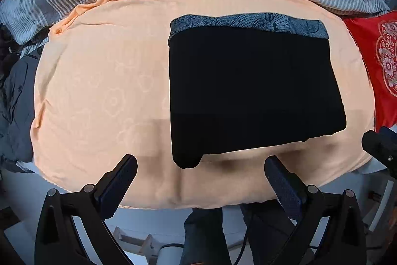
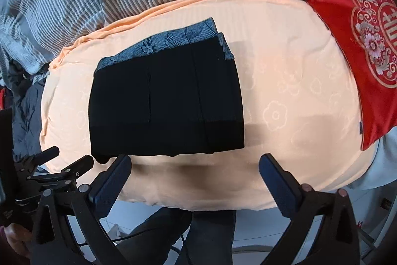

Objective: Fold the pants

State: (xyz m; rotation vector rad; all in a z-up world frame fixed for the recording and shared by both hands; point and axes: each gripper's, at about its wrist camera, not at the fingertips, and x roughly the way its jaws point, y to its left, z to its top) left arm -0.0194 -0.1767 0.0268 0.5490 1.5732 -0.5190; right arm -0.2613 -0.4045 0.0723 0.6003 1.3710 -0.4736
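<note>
Since the black pants (image 1: 255,96) already lie as a compact folded rectangle on the peach sheet (image 1: 104,91) of the bed, patterned lining showing at the far edge, both the left claw (image 1: 201,180) and the right claw (image 2: 194,178) hang released above the near edge, grasping nothing; folding looks finished.

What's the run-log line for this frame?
folded black fabric pants flat on peach patterned sheet | left gripper open, empty | right gripper open, empty
</note>
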